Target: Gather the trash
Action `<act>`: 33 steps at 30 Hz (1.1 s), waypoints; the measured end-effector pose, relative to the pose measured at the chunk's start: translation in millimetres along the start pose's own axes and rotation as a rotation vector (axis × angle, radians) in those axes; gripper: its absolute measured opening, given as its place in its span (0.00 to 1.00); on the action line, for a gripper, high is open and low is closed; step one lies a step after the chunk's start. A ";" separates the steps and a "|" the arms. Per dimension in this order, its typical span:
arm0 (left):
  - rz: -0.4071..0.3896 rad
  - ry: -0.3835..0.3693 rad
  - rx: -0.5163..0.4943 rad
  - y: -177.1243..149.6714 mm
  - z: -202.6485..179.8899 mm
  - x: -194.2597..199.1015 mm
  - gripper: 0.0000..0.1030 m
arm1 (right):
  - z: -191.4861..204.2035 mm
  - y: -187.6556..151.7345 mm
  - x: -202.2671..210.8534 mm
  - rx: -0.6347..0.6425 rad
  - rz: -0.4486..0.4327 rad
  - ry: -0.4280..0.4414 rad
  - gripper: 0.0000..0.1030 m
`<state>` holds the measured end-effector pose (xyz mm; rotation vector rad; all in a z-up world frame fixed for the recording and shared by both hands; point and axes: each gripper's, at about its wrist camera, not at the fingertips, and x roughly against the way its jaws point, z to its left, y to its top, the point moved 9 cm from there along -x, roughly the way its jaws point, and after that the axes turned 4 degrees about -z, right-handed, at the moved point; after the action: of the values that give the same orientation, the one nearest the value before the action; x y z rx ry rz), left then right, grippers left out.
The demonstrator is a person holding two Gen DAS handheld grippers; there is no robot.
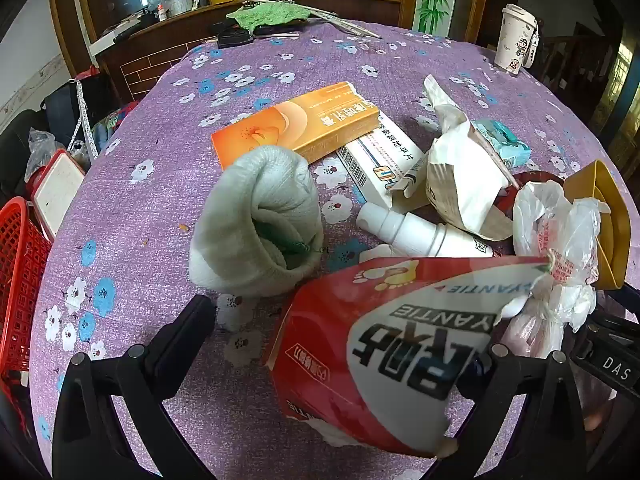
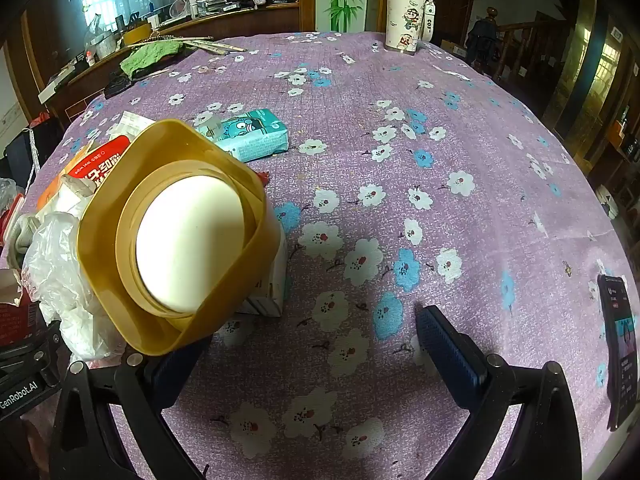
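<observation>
Trash lies in a heap on a purple flowered tablecloth [image 1: 132, 216]. In the left wrist view my left gripper [image 1: 340, 344] is open, and a torn red and white box [image 1: 384, 344] lies between its fingers, close to the right one. Beyond it are a rolled grey sock [image 1: 260, 220], an orange box [image 1: 296, 124], a white box [image 1: 380, 164], a white bottle [image 1: 416, 232], a crumpled paper bag [image 1: 460, 176] and a plastic bag [image 1: 560, 240]. In the right wrist view my right gripper [image 2: 308, 340] is open, with a tilted yellow tub [image 2: 176, 236] at its left finger.
A teal tissue pack [image 2: 252, 136] lies beyond the tub. A white printed cup [image 2: 406, 16] stands at the far edge. A phone [image 2: 622, 360] lies at the table's right edge. A green cloth [image 2: 150, 56] lies far left. A red basket [image 1: 20, 280] is off the table's left side.
</observation>
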<state>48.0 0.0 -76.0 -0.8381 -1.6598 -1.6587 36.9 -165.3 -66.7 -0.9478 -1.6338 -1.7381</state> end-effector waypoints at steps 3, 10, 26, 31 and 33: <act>0.007 0.000 -0.002 0.1 0.2 -0.4 1.00 | 0.5 0.6 -0.2 -0.001 -0.001 0.002 1.00; -0.057 -0.048 -0.040 -2.6 15.7 51.5 1.00 | -12.9 -1.0 31.2 0.047 -0.037 0.003 1.00; -0.545 0.008 -0.059 -74.8 56.6 222.1 1.00 | -10.1 -59.7 236.9 0.074 -0.516 -0.002 1.00; -0.623 0.076 -0.034 -104.2 74.4 232.7 1.00 | -8.6 -90.6 255.4 0.006 -0.633 0.001 1.00; -0.625 0.075 -0.029 -99.7 78.0 232.7 1.00 | -6.8 -91.0 256.3 0.005 -0.642 -0.004 1.00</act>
<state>-170.3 77.9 52.2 -0.2618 -1.9703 -2.0899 -187.5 -147.1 86.0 -0.4343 -2.0935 -2.1247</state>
